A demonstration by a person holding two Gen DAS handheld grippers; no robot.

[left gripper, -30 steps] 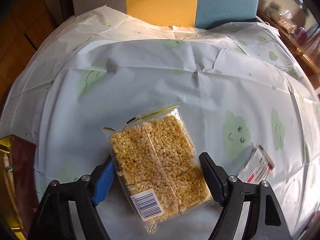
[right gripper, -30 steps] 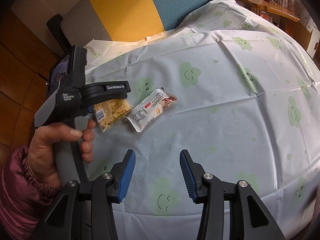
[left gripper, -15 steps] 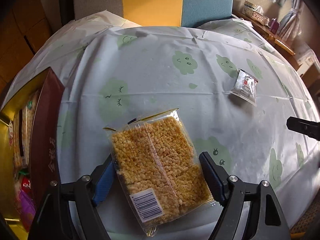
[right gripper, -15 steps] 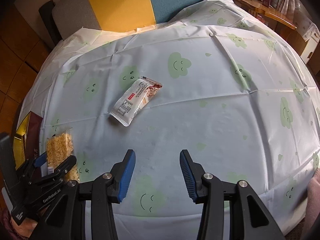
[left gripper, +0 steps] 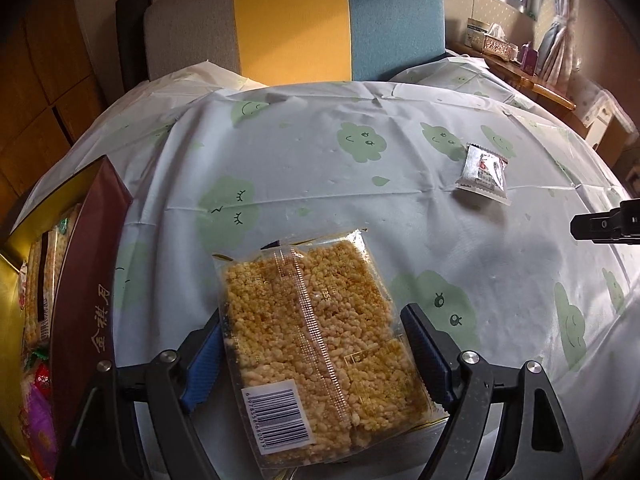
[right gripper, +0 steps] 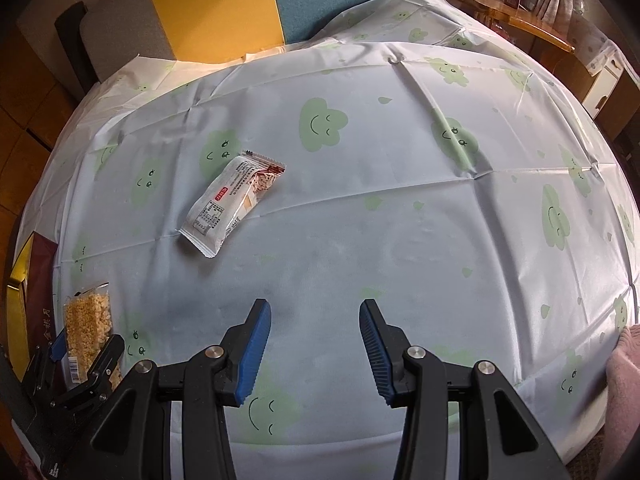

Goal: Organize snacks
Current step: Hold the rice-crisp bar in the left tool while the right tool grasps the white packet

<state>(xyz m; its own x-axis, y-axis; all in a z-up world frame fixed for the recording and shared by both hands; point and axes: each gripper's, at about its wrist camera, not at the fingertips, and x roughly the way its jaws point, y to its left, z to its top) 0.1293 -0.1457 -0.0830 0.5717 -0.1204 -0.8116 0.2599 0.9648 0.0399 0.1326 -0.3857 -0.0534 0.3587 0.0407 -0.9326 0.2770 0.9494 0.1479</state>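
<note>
A clear packet of golden puffed-rice cakes [left gripper: 316, 344] is clamped between the blue pads of my left gripper [left gripper: 312, 320], just above the tablecloth. Immediately to its left stands an open dark red box [left gripper: 88, 280] with a gold lining and several snacks inside. A white wrapped snack bar [left gripper: 484, 174] lies on the cloth to the far right. In the right wrist view, my right gripper [right gripper: 315, 312] hovers open over bare cloth with nothing between its pads. The snack bar [right gripper: 236, 204] lies ahead of it to the left, and the left gripper [right gripper: 88, 342] with the packet [right gripper: 86, 320] is at the lower left beside the box [right gripper: 40, 280].
The round table wears a pale cloth [right gripper: 400, 200] printed with green clouds. A chair with a grey, yellow and blue back [left gripper: 296, 20] stands behind it. A wooden sideboard with a tissue box [left gripper: 496, 40] is at the far right. A pink sleeve [right gripper: 628, 380] shows at the table's right edge.
My left gripper has carried the rice-cake packet leftward across the table to the red box, which has come into view. The right gripper has stayed nearly still, tilting slightly.
</note>
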